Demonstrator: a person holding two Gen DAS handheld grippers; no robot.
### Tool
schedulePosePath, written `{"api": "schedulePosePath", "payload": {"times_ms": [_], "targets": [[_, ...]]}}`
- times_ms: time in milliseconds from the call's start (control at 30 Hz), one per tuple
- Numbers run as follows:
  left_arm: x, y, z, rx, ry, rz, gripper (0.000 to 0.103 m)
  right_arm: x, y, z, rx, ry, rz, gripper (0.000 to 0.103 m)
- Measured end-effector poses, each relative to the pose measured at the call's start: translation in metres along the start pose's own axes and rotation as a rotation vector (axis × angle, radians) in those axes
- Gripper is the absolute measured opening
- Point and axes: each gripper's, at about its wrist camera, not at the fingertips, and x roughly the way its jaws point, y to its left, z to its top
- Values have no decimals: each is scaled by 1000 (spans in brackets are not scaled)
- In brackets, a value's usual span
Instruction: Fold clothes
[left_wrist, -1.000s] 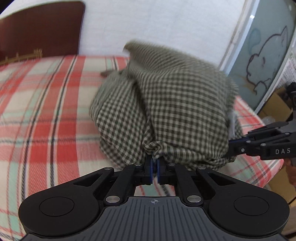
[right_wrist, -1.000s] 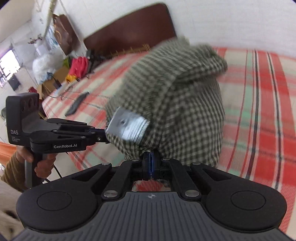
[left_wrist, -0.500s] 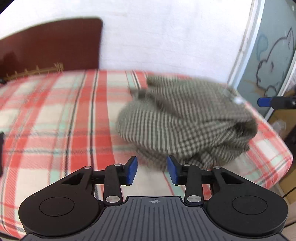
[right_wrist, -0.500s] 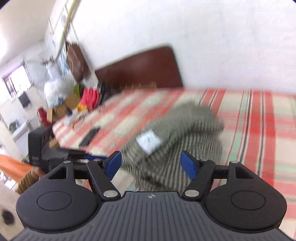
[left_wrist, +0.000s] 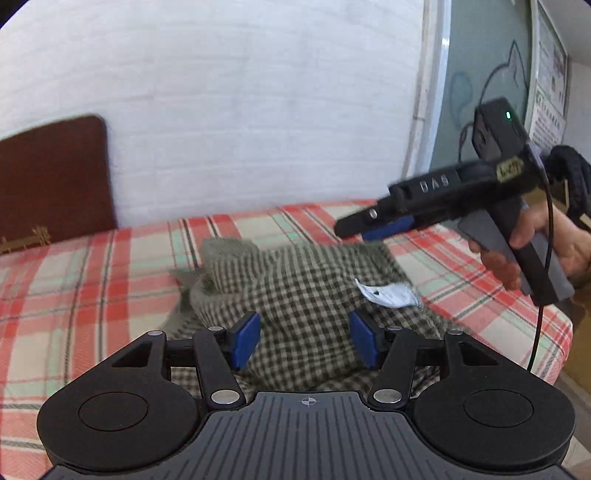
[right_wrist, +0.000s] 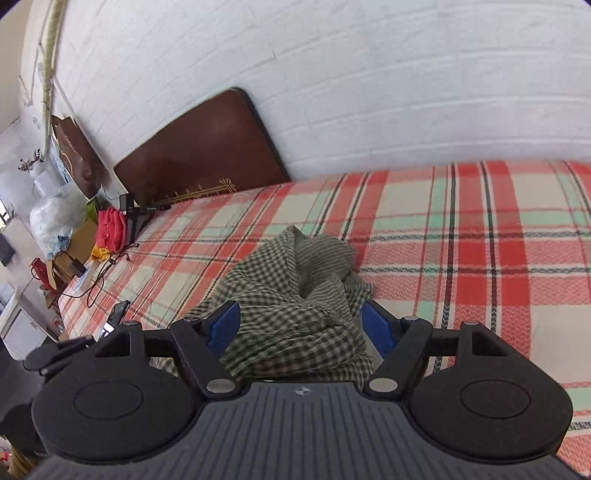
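Note:
A green-and-cream checked garment lies crumpled in a heap on the plaid bed, with a white label showing on top. My left gripper hovers open just above its near side, nothing between the blue pads. In the right wrist view the same garment bunches up in front of my right gripper, which is open with cloth lying between the spread fingers. The right gripper also appears in the left wrist view as a black tool held by a hand, above the garment's far right edge.
The bed has a red, mint and cream plaid sheet and a dark brown headboard against a white brick wall. A bedside area at left holds red cloth, bags and cables. A glass door with a cartoon drawing stands at right.
Both grippers let go of the checked garment, which dropped into a heap on the bed. Both have since opened wider and pulled back and up.

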Motion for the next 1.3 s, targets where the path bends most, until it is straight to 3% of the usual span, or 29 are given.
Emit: {"api": "schedulePosePath", "payload": {"times_ms": [33,200,233,267,333,500,567,633,767,867,933,1100,1300], "targets": [[3,1,-4,-12,19,-25,12,3,-3,2,7,11,7,77],[-4,5,-26,-4,55,-44,4,14,-9,4,24,75,58,74],[-5,8,-30,-12,66,-45,3,15,-8,3,23,82,73,61],[-5,10,-34,-23,78,-44,3,15,-5,2,20,87,86,37],[-5,14,-41,-45,97,-44,2,14,2,1,14,87,102,8],[-12,22,-48,-83,99,-59,3,-9,34,5,-67,52,141,5],[-20,31,-47,-130,90,-61,25,-24,47,7,-98,19,171,5],[-30,42,-46,-180,78,-64,36,-41,62,6,-132,-7,206,5],[-65,67,-34,-273,32,-46,39,-49,85,-10,-189,18,245,5],[-80,70,-17,-229,13,-1,45,-45,99,-27,-218,65,271,5],[-83,65,-3,-168,-3,12,58,-42,108,-38,-237,96,289,5],[-80,38,24,-40,-16,-67,80,-36,130,-66,-285,175,333,5],[-50,10,34,43,51,-86,80,-33,141,-83,-306,206,356,5]]}}
